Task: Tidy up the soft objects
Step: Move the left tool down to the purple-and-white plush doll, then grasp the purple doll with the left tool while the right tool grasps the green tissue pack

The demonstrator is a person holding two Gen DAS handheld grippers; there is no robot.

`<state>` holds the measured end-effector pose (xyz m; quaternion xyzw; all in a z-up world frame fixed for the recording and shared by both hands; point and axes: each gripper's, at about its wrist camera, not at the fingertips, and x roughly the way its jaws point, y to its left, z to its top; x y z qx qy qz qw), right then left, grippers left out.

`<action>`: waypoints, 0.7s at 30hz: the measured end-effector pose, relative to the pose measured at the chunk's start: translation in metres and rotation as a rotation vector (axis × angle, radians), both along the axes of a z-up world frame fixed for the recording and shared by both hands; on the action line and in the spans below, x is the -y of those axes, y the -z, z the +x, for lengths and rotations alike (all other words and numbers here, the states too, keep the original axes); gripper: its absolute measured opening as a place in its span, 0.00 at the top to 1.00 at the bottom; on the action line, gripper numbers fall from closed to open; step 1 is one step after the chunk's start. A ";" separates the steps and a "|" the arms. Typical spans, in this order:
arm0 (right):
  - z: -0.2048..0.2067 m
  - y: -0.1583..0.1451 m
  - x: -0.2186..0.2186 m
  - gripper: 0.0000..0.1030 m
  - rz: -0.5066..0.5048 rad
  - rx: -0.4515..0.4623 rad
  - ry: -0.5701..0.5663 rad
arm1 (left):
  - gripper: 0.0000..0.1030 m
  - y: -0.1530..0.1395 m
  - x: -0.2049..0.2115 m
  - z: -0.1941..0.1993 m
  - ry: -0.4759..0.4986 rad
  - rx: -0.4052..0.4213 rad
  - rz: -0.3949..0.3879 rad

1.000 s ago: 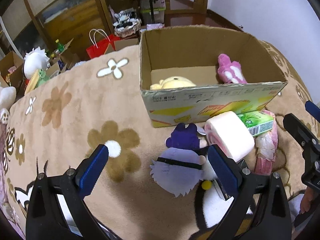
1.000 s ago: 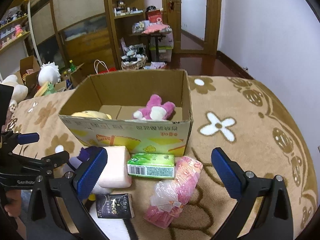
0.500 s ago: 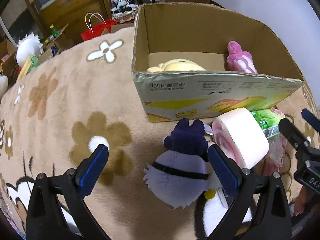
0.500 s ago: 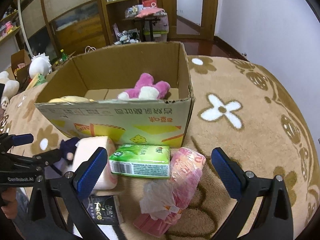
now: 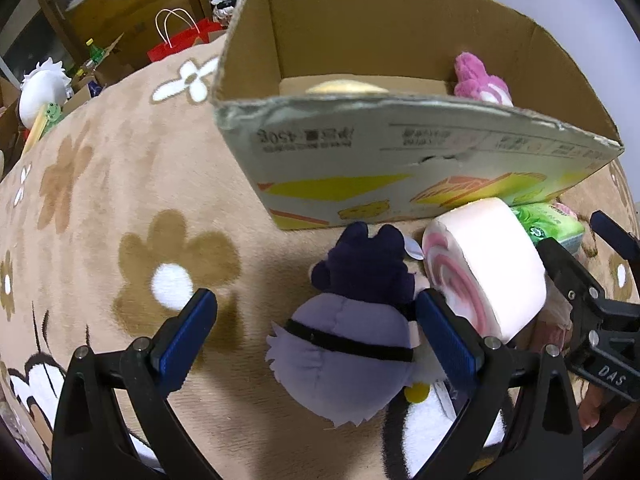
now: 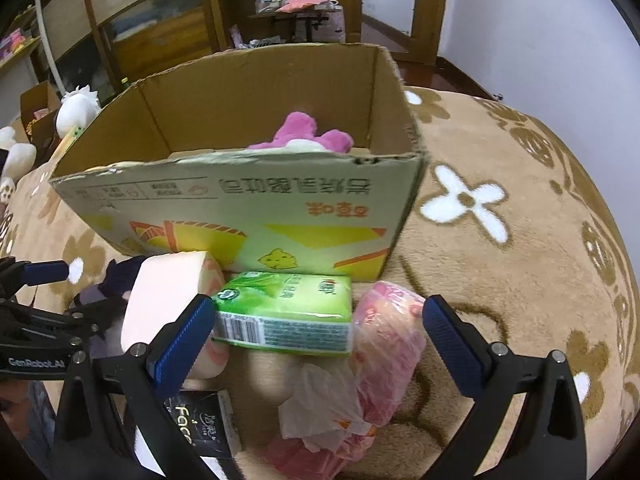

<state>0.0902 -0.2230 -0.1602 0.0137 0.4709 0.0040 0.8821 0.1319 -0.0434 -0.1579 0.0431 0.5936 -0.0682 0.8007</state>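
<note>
A purple plush doll (image 5: 352, 320) lies on the blanket before the cardboard box (image 5: 400, 168). My left gripper (image 5: 316, 332) is open around it, the right pad touching its side. Beside it sits a pink roll-cake plush (image 5: 488, 272). The box holds a pink plush (image 5: 480, 84) and a yellow plush (image 5: 344, 88). In the right wrist view, my right gripper (image 6: 320, 344) stands open around a green tissue pack (image 6: 284, 312) and a pink plastic-wrapped pack (image 6: 388, 348). The roll-cake plush (image 6: 168, 296) lies just left of that pack, in front of the cardboard box (image 6: 256, 208).
A black packet (image 6: 204, 424) lies under my right gripper's left finger. The flower-patterned brown blanket (image 6: 520, 240) spreads to the right. A red paper bag (image 5: 180, 40) and a white plush (image 5: 44, 88) stand beyond the blanket's far left edge, with wooden shelves (image 6: 280, 4) behind.
Both grippers have moved forward and down toward the items in front of the box. The left one now brackets the purple doll; the right one brackets the tissue pack.
</note>
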 end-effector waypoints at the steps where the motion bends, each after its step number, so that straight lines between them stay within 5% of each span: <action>1: 0.000 0.001 -0.002 0.00 -0.002 -0.002 -0.006 | 0.04 0.000 0.000 0.000 -0.002 -0.002 -0.002; 21: 0.008 0.013 -0.002 0.00 0.060 -0.059 -0.009 | 0.07 0.024 -0.015 0.016 -0.050 -0.095 -0.142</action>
